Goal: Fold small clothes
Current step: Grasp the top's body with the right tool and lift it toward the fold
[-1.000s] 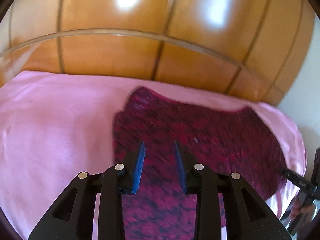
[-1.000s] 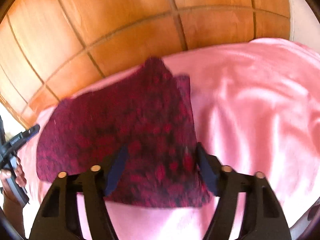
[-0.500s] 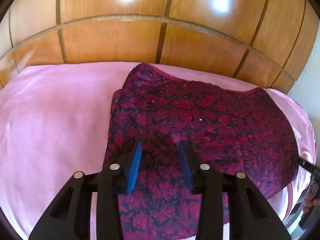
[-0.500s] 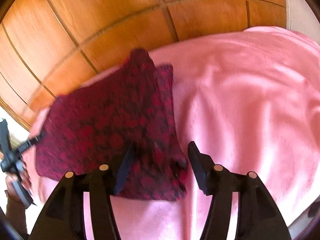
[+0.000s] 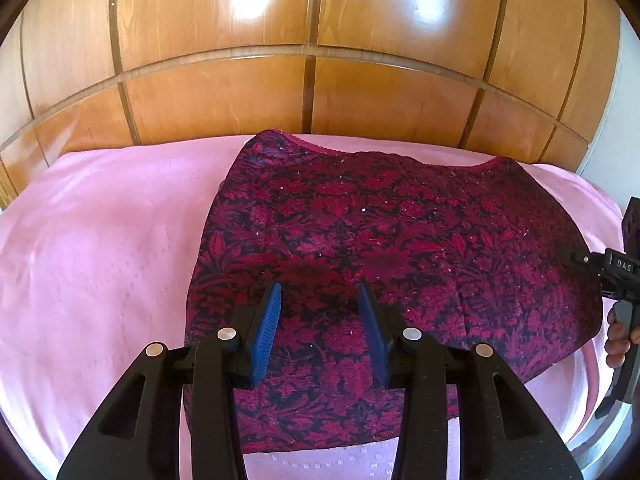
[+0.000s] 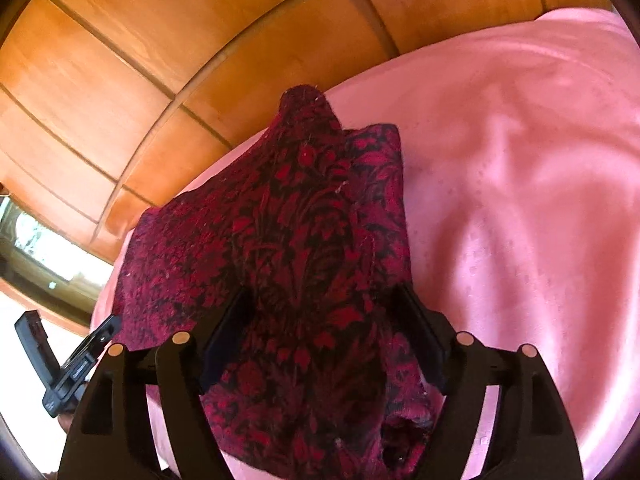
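While the dark red floral garment (image 5: pixel 400 248) lies spread on the pink bedcover (image 5: pixel 104 256), both tongs hang over its near part with nothing caught in them. The left gripper (image 5: pixel 318 300) shows its blue ribbed pads (image 5: pixel 266 328) set apart, released, above the near-left part of the cloth. In its own camera the right gripper (image 6: pixel 324 320) is spread wide too, its black fingers (image 6: pixel 224 328) either side of the fabric below. Whether they touch the cloth I cannot tell.

In the left wrist view the garment (image 6: pixel 280 232) looks mostly flat, its near edge a rounded hem just short of the bed's near side. In the right wrist view a second layer peeks out along its right side, and a small gap opens in the fabric at the near edge.

Further out, a curved, scalloped border runs along the far edge and rises to a point at the far-left corner. Pink cover stretches away on either side. Beyond the bed stands a glossy wooden panelled wall (image 5: pixel 312 40), catching bright reflections.
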`<state>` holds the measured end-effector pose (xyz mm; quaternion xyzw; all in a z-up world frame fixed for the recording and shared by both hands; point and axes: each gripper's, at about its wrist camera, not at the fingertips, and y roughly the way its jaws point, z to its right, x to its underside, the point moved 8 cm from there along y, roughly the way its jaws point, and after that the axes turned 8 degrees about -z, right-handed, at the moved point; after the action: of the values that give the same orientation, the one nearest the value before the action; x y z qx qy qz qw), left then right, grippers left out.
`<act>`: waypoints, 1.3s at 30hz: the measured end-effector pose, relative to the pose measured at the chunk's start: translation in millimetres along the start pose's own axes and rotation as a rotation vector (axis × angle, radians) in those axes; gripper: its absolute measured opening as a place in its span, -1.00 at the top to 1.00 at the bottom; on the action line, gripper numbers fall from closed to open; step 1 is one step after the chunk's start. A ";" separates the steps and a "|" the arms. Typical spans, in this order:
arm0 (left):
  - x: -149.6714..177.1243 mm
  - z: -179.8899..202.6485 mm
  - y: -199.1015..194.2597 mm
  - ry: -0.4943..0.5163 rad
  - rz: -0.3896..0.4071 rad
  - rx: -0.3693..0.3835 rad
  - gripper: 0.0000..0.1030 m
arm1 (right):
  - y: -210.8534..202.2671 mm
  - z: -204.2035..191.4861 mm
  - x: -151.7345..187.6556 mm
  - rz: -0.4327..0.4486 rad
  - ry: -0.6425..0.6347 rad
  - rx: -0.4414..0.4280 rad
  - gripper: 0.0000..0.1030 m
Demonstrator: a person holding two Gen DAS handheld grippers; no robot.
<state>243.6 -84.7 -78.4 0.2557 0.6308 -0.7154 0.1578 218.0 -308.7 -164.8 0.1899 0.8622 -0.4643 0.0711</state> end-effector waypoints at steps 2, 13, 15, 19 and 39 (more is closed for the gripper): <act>-0.5 1.7 -0.5 0.005 0.005 0.005 0.24 | -1.1 4.8 2.1 -0.021 -0.006 -0.012 -0.48; 1.4 6.9 2.1 0.026 -0.006 -0.009 0.24 | -1.1 13.7 25.2 -0.070 0.006 -0.064 -0.52; 1.5 6.6 3.9 0.021 -0.012 -0.008 0.24 | -1.2 11.9 24.7 -0.071 -0.002 -0.050 -0.47; 1.7 7.1 7.2 0.026 -0.018 -0.015 0.24 | -1.0 4.3 26.2 -0.069 -0.027 -0.018 -0.25; 2.9 6.7 13.3 0.045 -0.028 -0.020 0.24 | 0.8 -2.2 29.5 -0.099 -0.058 -0.037 -0.12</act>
<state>247.4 -93.1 -90.5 0.2612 0.6448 -0.7053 0.1362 191.3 -298.8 -173.1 0.1323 0.8764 -0.4567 0.0764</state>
